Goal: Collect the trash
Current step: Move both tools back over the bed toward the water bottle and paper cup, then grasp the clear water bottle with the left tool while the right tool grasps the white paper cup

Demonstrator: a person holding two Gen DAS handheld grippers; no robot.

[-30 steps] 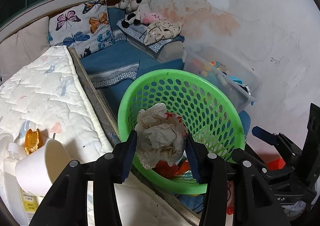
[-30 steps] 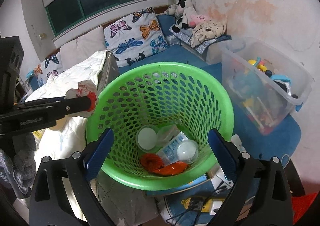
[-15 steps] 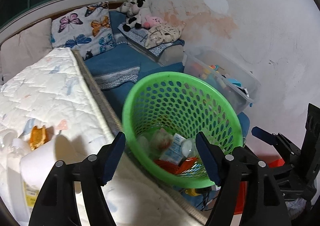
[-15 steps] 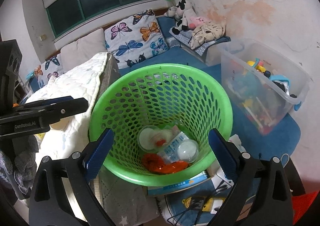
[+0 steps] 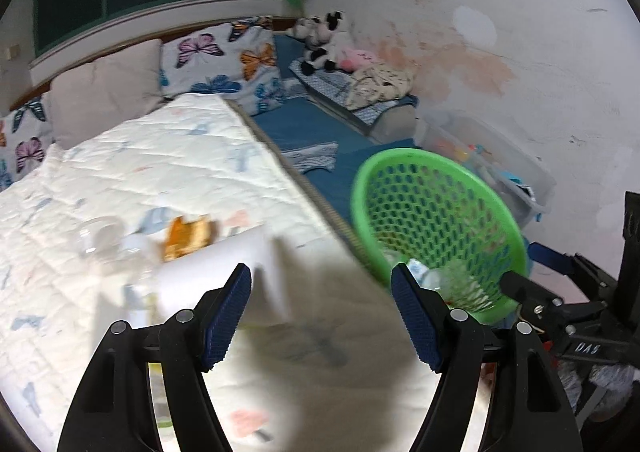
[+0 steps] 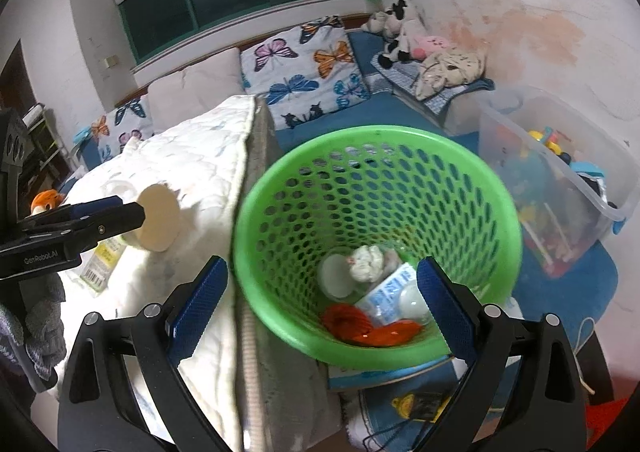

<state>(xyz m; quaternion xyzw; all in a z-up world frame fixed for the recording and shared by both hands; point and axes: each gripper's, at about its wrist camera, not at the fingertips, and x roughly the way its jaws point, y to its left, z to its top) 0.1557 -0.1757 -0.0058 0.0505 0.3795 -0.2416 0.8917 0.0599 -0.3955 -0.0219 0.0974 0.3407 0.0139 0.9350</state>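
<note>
- Quilted bedding (image 5: 160, 179) is filling the left wrist view: the left gripper (image 5: 320, 308), jaws wide and empty after dropping its paper wad, is swinging away from the green basket (image 5: 440, 211) at three o'clock, toward a white cup (image 5: 224, 264) and orange wrapper (image 5: 188, 236) at eleven.
- Right wrist view: the right gripper (image 6: 320, 288) is hanging open, empty, over the basket, where the crumpled paper (image 6: 368, 256) is now lying among other trash (image 6: 376, 312).

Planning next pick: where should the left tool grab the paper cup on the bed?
Across the side wall of the cup, near its middle. It lies on its side on the quilt, so come from above with the left tool, fingers either side.
</note>
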